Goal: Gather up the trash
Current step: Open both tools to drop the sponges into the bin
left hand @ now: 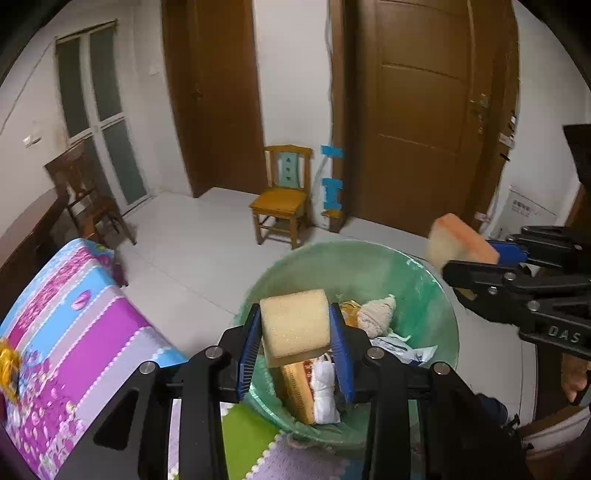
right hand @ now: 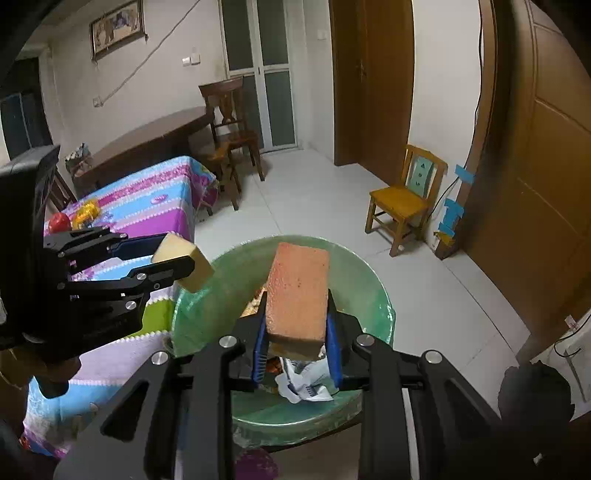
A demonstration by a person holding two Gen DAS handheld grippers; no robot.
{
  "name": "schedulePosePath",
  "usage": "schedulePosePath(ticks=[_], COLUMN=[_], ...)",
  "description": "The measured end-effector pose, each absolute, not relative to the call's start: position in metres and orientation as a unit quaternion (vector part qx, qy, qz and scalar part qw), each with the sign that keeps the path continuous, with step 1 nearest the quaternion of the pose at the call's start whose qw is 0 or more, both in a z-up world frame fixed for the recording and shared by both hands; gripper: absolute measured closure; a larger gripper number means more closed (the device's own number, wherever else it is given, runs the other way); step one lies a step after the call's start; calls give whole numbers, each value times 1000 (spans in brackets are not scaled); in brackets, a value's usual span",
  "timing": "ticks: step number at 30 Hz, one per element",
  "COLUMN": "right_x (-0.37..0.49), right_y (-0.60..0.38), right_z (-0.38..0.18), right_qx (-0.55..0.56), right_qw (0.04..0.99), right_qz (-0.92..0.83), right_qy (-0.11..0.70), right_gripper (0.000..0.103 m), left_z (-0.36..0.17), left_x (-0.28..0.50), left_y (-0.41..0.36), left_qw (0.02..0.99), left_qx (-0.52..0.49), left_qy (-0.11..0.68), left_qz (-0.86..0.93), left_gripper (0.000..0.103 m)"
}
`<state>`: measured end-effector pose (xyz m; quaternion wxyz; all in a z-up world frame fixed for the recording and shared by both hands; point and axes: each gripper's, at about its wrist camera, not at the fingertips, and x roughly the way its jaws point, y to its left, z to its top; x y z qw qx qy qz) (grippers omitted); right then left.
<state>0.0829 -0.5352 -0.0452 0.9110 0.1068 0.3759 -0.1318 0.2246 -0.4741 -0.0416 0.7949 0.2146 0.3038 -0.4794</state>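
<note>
both grippers clamp sponges: left gripper (left hand: pixel 295 343) holds the yellow sponge (left hand: pixel 294 325) right above the green bin (left hand: pixel 436 295), right gripper (right hand: pixel 295 332) its orange sponge (right hand: pixel 297 295) too

**The room beyond my cameras**

I see a floor of pale grey-white tiles (right hand: pixel 317 192) running back to white plastered walls (left hand: pixel 291 66). Two dark brown wooden doors face me, one panelled with a brass handle (left hand: pixel 421 122), one further left (left hand: pixel 218 96). Between them a small yellow wooden chair with a pale green back panel (left hand: pixel 282 195) stands against the wall. A frosted glass double door in a white frame (right hand: pixel 264 70) sits in the corner, with a dark wooden chair (right hand: pixel 231 122) before it and a long dark brown table (right hand: pixel 147 138) beside it. A framed picture (right hand: pixel 116 27) hangs high up. Nearer, a table under a pink, purple and blue striped floral cloth (right hand: pixel 147 199) stands. The light is even, indoor.
</note>
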Motion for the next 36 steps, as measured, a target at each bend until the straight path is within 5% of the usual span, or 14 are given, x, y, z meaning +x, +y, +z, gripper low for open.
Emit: schedulePosePath(ticks=[3,5,8,21,25,26,36], right_x=[86,86,84,38,0,-14,-98], right_y=[-537,-539,-543,-528,-506,-498,-455], right_z=[-49,-48,-47,-48,-36,-33,-24], right_qx=[105,109,119,146,135,130,116], right_qw=[912,913,914,919,931,936,934], right_qz=[-130,-132,-133,-159,-192,-201,-284], right_qy=[374,370,364,330,278,258,185], right_gripper=[76,65,62,59,10,5,5], left_z=[-48,-54,-54,-44,-34,-32,-25], left_x=[227,230,227,183,148,139,67], left_y=[-480,-485,-479,-448,-415,-408,-338], left_qw=[791,792,796,823,841,842,821], left_qx=[229,242,245,244,225,224,186], left_qy=[302,305,289,244,204,195,200], left_qz=[-480,-471,-472,-450,-448,-450,-501], left_gripper=[65,51,42,40,9,5,5])
